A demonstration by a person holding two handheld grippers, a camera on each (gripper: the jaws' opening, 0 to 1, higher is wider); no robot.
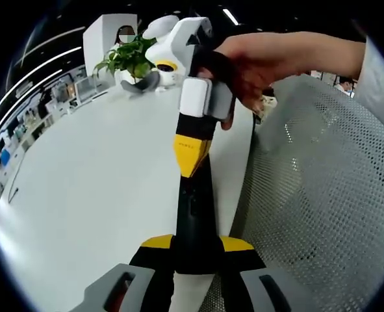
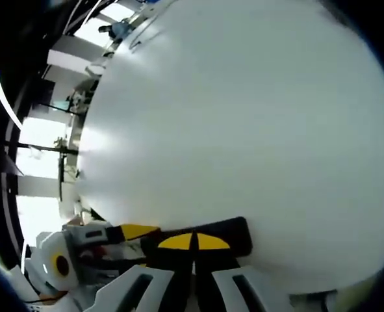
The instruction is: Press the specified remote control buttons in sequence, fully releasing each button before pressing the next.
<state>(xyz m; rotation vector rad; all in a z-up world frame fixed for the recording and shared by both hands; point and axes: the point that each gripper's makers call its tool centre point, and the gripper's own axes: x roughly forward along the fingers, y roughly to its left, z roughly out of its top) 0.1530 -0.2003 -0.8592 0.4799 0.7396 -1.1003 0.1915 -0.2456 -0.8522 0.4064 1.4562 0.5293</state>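
At 6 o'clock in the left gripper view, the left hand-held gripper (image 1: 195,250) clamps the near end of the slim black plastic remote control (image 1: 195,214), which runs up toward 12 o'clock above the plain white counter (image 1: 94,195). The right hand-held gripper (image 1: 190,166), carried by a bare hand (image 1: 263,62), comes down from 12 o'clock, its yellow-tipped jaws pinched together with the tips on the remote's far half. A grey perforated mesh chair back (image 1: 321,195) crowds the 3 to 5 o'clock side, tight beside the remote. A green leafy potted plant (image 1: 128,58) stands at the counter's far edge at 11 o'clock, well apart. Open counter spreads from 7 to 10 o'clock. In the right gripper view, bare counter runs from 12 to 4 o'clock, its edge curving along 9 to 11 o'clock.
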